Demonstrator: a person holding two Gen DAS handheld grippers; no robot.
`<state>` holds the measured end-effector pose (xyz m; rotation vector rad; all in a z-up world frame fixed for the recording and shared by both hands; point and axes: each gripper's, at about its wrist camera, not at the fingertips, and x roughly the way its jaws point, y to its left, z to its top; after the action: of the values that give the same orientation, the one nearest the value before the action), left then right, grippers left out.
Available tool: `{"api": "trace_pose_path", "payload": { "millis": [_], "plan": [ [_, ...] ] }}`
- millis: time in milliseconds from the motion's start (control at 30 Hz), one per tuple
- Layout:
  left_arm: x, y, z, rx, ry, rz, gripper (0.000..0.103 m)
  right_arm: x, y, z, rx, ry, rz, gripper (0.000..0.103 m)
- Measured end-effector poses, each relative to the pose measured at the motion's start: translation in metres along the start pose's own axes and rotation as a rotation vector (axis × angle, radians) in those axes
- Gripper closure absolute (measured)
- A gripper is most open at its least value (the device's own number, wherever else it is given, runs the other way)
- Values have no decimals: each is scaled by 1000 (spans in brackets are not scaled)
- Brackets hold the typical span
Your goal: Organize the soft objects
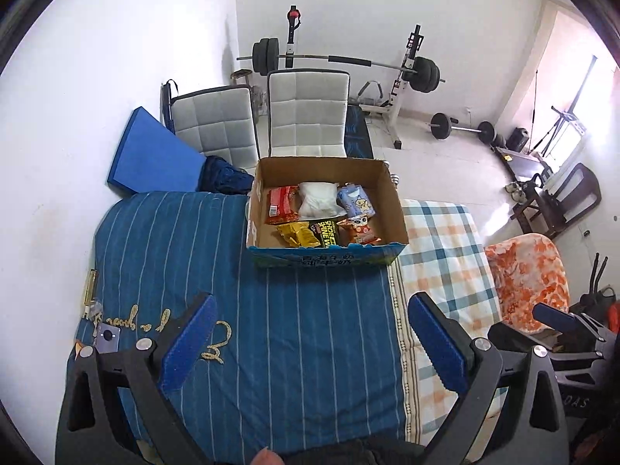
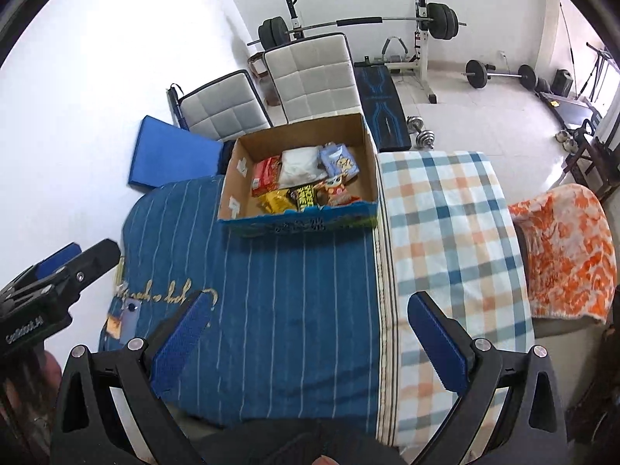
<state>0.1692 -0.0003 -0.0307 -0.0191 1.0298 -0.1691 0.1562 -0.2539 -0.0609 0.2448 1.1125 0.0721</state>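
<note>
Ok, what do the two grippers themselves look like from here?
Both match: the left gripper and right gripper have black angular frames with silver bolt heads and two fingers faced with textured blue pads. White lettering marks the left gripper's body in the right wrist view.

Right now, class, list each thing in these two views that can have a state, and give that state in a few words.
Left tool: open, holding nothing, above the bed.
Right tool: open, holding nothing.
Cardboard box: open-topped, upright on the striped blue bedding.
White pouch: lying inside the box.
Red snack packet: lying inside the box.
Yellow snack packet: lying inside the box.
Checked blanket: spread flat.
</note>
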Motion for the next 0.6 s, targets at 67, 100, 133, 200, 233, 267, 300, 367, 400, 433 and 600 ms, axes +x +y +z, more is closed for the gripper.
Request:
{"api": "trace_pose_path", "payload": {
  "millis": [67,100,133,200,233,267,300,367,400,433,600],
  "plan": [
    [-6,0,-3,-5,-7,-6,2,-10,1,-4,-6,-14,-10,0],
    [-10,0,-3,-7,-13,-8,2,-14,1,-5,-11,-22,-17,0],
    [-12,0,-4,-8,-17,-6,2,-20,3,-6,-16,-36,-25,0],
    [-16,0,-3,-11,-29,1,2,-32,5,-5,-31,-73,-49,0],
    [-18,0,-2,-13,-35,3,2,-35,6,-3,-41,-88,-64,0],
    [-20,0,-2,-15,-43,7,2,-41,8,-2,-51,-112,-82,0],
    [-23,0,-1,-17,-53,9,2,-46,9,-1,-57,-136,-98,0],
    [-28,0,-1,-17,-75,19,2,-54,12,3,-67,-162,-119,0],
    [-31,0,0,-17,-81,22,2,-57,13,5,-69,-173,-124,0],
    [-33,0,0,-18,-87,21,2,-59,14,6,-69,-179,-128,0],
    [-42,-2,3,-16,-111,42,2,-64,15,14,-77,-190,-135,0]
  ]
}}
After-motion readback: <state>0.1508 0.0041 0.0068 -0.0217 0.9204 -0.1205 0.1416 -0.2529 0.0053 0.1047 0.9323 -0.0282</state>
